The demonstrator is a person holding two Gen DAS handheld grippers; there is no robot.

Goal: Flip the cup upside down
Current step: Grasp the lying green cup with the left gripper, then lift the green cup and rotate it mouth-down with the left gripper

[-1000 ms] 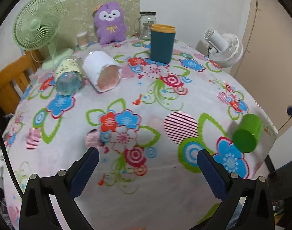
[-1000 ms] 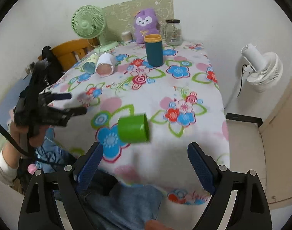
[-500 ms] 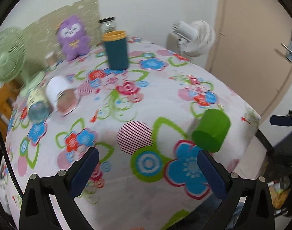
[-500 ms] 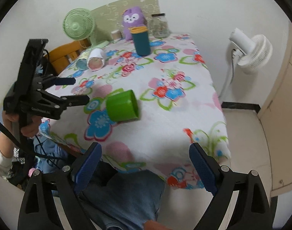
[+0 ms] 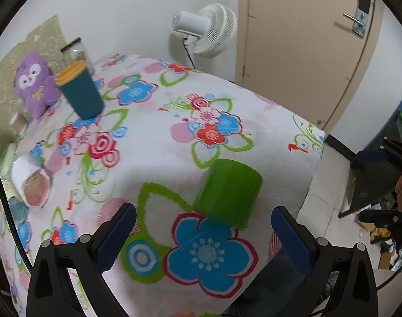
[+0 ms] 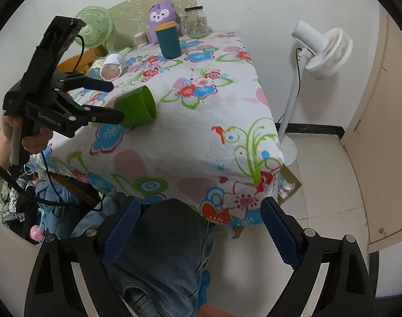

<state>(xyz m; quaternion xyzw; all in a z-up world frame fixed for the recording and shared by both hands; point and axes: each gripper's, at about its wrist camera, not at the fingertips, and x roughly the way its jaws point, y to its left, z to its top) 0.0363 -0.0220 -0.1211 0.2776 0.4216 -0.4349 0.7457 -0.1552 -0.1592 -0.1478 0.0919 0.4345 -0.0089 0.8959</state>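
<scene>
A green cup (image 5: 227,190) lies on its side on the flowered tablecloth (image 5: 174,137), near the table's front edge. It also shows in the right wrist view (image 6: 136,109), its mouth facing right. My left gripper (image 5: 201,233) is open, its jaws wide apart just short of the cup's closed end. In the right wrist view the left gripper (image 6: 106,100) reaches the cup from the left. My right gripper (image 6: 201,227) is open and empty, held off the table's front corner, above the person's lap.
A teal cup with a yellow rim (image 5: 80,92) stands at the back, by a purple plush (image 5: 34,84) and a glass jar (image 5: 75,52). A white cup (image 5: 29,182) and a clear one lie at the left. A white fan (image 6: 322,50) stands right of the table.
My left gripper has swung right and closed in on the green cup, which now lies between its jaws' line. My right gripper has pulled back off the table's front edge.
</scene>
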